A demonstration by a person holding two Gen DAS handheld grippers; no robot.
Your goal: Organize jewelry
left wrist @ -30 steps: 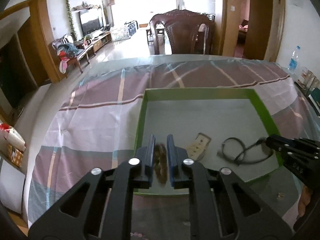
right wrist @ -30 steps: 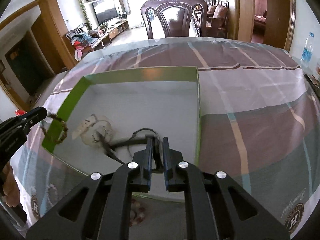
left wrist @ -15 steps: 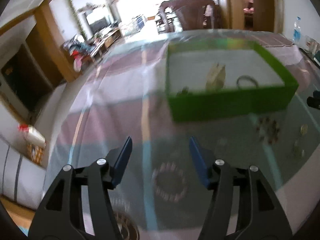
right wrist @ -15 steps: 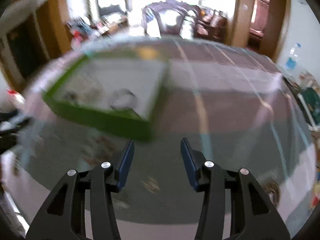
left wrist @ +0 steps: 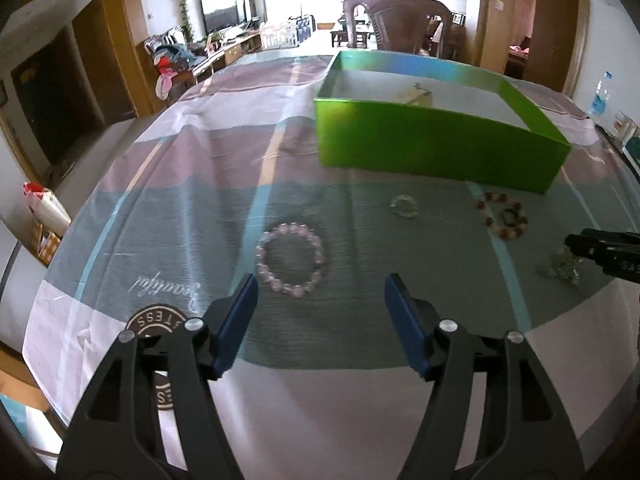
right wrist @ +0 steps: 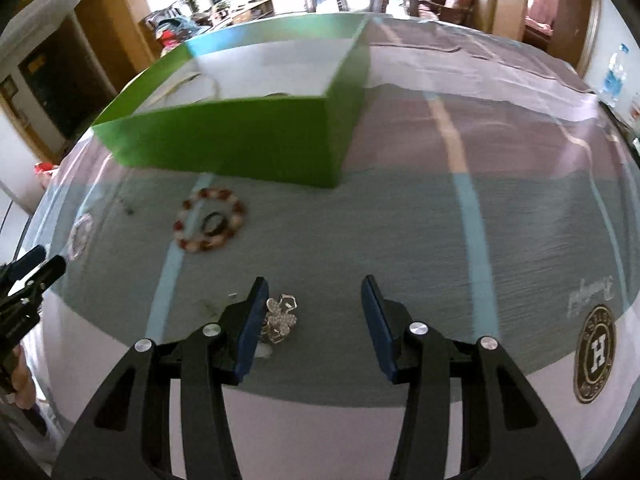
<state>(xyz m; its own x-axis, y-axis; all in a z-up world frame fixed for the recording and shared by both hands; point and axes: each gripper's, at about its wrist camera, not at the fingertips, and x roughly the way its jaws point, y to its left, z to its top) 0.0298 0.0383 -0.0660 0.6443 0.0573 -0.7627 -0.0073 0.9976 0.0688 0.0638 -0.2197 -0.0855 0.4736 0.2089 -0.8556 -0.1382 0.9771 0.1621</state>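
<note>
A green box [left wrist: 436, 148] stands on the tablecloth, also in the right wrist view [right wrist: 240, 144]; a beige card [left wrist: 416, 98] lies inside. My left gripper [left wrist: 320, 312] is open and empty, just short of a pink bead bracelet [left wrist: 292, 260]. A small clear bracelet [left wrist: 405, 206] and a red-and-white bead bracelet [left wrist: 502, 216] with a dark ring inside lie near the box. My right gripper [right wrist: 314, 312] is open, over a sparkly flower brooch [right wrist: 280, 318] beside its left finger. The red-and-white bracelet [right wrist: 210, 220] lies ahead-left.
A striped cloth [left wrist: 200, 208] covers the table, with round logos [right wrist: 596, 348] near the front edge. A wooden chair [left wrist: 400, 20] stands behind the table. A water bottle [left wrist: 600, 94] stands at the far right.
Both grippers let go of jewelry inside the box, opened, and pulled back and down toward the near table edge. They now face the loose pieces in front of the box.
</note>
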